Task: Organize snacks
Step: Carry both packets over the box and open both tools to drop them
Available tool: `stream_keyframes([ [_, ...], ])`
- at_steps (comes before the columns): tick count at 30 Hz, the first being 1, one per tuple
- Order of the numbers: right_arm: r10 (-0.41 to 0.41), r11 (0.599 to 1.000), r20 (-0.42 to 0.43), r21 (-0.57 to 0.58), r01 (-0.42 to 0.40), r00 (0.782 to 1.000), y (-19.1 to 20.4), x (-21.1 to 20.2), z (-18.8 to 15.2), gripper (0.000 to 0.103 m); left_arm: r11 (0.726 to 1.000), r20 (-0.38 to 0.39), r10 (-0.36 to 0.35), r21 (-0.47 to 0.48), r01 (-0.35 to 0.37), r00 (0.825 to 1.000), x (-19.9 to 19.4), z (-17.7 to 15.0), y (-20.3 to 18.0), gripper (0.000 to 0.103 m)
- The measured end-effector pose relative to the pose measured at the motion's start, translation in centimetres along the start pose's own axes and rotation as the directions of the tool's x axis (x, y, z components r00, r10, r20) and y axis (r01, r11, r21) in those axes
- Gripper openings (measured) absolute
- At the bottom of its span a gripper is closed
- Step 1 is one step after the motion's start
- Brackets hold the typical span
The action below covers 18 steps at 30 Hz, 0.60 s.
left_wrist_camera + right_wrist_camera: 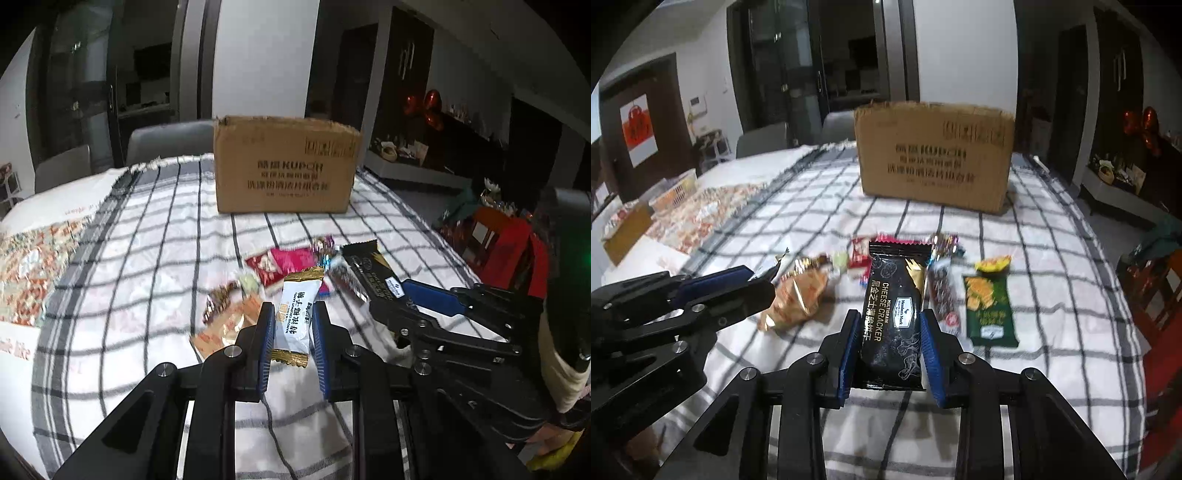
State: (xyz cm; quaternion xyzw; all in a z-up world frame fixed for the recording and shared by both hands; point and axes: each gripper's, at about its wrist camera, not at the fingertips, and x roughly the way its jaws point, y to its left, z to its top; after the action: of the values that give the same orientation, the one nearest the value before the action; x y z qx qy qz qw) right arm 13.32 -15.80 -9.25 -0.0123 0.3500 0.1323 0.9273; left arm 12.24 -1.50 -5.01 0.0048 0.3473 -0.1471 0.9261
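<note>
My left gripper (293, 314) is shut on a white coconut candy packet (295, 317) with gold ends, held above the checked tablecloth. My right gripper (890, 325) is shut on a black cheese cracker packet (892, 317); this gripper also shows in the left wrist view (399, 299) with the black packet (365, 266). The left gripper shows at the left of the right wrist view (753, 280). Loose snacks lie on the cloth: a red packet (280, 264), an orange packet (796, 295), a green packet (990, 310), a dark red stick (942, 284). A cardboard box (286, 166) stands behind them.
The checked cloth (147, 240) covers the table, with a patterned mat (33, 258) at its left. Grey chairs (170, 142) stand behind the table. A red chair (1160, 295) is at the right edge. A basket (677, 190) sits far left.
</note>
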Motion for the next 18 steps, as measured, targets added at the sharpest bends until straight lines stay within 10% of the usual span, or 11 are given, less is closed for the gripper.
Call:
stream_keyframes([
  [18,0.015,0.999,0.133,0.050,-0.022,0.991,-3.7,-1.5,10.2,0.034,0.998,0.096,-0.006,0.067,0.000,0.995,0.6,10.4,-0.1,0.021],
])
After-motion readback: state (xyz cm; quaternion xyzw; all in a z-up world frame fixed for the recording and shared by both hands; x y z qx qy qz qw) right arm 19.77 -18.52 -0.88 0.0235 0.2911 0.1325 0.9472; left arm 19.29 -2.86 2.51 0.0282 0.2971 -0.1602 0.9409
